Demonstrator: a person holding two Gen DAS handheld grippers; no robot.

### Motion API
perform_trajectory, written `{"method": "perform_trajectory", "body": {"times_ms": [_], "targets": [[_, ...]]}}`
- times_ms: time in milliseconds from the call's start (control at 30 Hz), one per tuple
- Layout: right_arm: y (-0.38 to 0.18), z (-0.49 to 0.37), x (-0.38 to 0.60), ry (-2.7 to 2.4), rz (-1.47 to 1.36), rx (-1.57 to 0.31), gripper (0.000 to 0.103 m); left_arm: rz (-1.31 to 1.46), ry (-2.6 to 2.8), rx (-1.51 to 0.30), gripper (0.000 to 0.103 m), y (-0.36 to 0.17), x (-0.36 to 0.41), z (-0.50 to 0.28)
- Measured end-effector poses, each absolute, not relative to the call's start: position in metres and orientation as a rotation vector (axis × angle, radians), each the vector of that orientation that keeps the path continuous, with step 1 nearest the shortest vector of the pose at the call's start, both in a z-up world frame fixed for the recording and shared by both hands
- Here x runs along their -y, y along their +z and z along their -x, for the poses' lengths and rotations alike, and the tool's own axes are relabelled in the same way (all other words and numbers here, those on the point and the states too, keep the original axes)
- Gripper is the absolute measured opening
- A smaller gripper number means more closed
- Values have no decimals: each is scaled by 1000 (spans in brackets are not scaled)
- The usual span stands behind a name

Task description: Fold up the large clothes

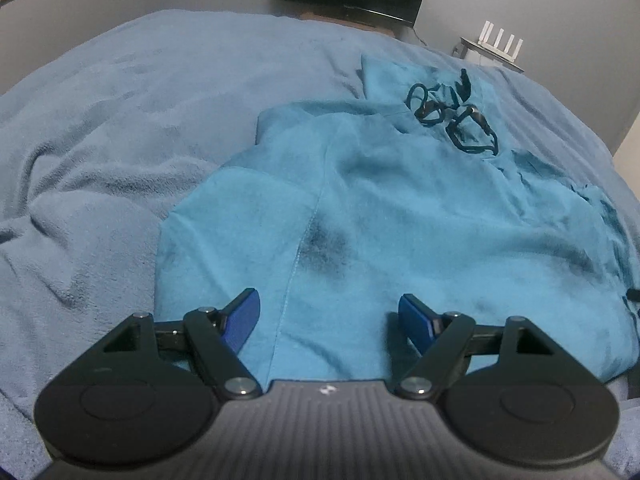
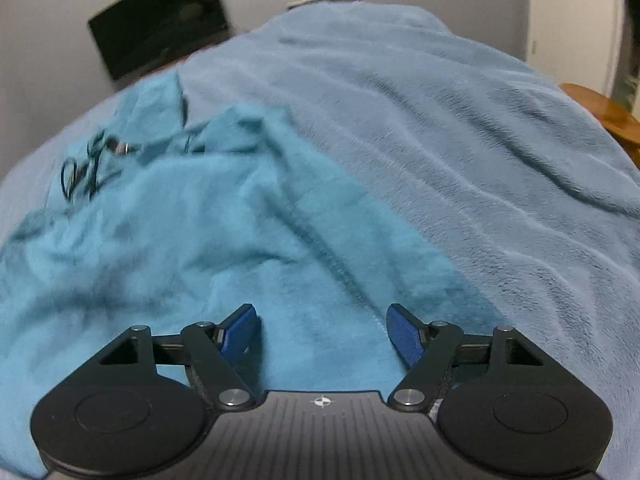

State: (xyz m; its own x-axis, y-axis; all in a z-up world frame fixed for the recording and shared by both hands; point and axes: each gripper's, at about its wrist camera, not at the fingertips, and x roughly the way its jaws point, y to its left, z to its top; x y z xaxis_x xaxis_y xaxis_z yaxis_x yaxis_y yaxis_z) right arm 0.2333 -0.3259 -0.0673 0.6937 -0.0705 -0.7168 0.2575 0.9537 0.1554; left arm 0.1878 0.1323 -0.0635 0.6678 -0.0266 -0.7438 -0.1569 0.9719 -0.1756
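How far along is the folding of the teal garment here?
Early on. Done: the teal garment lies spread on the blanket, drawstring at the far end; whether a fold has been made, I cannot tell. In hand: nothing; the left gripper and right gripper are open over its near edge. Left: gripping and folding.

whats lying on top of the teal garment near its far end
A tangle of dark drawstring cord lies on the teal garment, loose loops with metal tips. The garment rests on the blue blanket. Whatever lies beneath its folds is covered. Both grippers hover open, the left gripper over the near hem.
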Motion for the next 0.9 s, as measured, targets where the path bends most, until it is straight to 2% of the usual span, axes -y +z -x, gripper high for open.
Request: {"method": "perform_trajectory", "body": {"times_ms": [167,300,567,767,900], "targets": [[-46,-212,342,-174,-396,-604,80,276,42,-724,77,-45,-132,-173],[-47,-212,351,-109,-504,-547,80,206,17,-680,77,-37,-116,-173],[-73,-258,318,-89,-265,-656,78,158,-49,-714,77,-53,-77,-224],[-48,-259,302,16,-202,-472,77,172,-95,-672,77,-47,-65,-266],[-30,-293,291,115,-183,-466,75,176,-162,-635,77,-27,-70,-310]]}}
